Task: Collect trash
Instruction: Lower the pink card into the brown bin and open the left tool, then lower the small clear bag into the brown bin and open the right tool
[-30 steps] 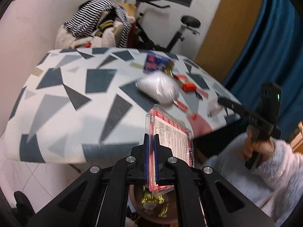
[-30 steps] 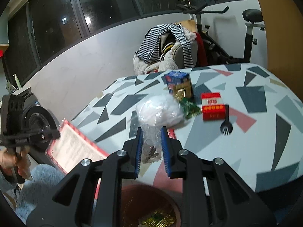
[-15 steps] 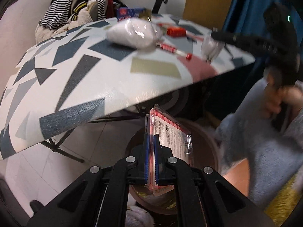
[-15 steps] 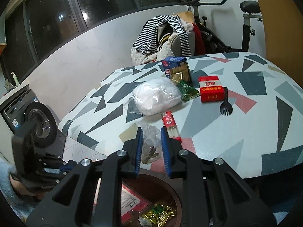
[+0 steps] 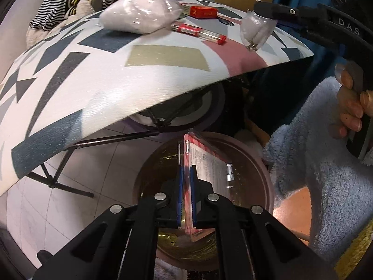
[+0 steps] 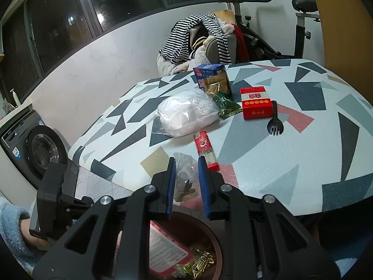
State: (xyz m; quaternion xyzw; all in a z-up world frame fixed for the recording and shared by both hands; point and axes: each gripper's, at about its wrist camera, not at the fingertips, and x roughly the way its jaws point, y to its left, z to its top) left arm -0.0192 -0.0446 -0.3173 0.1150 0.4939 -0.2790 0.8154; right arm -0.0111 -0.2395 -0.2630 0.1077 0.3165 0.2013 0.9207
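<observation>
Over on the left there's a washing machine (image 6: 30,149) against the wall, glass door and all. The left gripper (image 5: 185,196) hangs down over a round brown bin (image 5: 261,163) on the floor, below the table edge. Its blue ribbed jaws are just starting to come apart, with a flat clear blister pack (image 5: 205,165) standing on edge between them, pink-red striped border, printed card inside. It's already down inside the bin's rim, above some crinkly gold foil wrappers (image 6: 198,262).

The table (image 6: 291,163) has a grainy white top covered in grey, navy and pink triangles. On it: a puffy white bundle in clear plastic film (image 6: 188,115), a blue carton (image 6: 211,77) with a torn-open gold lining, a crumpled green foil wrapper (image 6: 227,106), a red cigarette box (image 6: 255,102), a small black plastic spork (image 6: 274,121), and a red lighter (image 6: 205,148) with a clear body lying flat.

The right gripper (image 6: 186,182) sits at the near table edge, jaws narrow and pinching a small crinkled clear plastic bag (image 6: 184,175) with some dark metal bits inside. The person's right hand (image 5: 349,107) wraps the handle, fuzzy pale-blue sleeve (image 5: 314,158) below.

Behind the table, a striped shirt (image 6: 193,37) is draped over a chair, with an exercise bike (image 6: 300,23) on the far right.
</observation>
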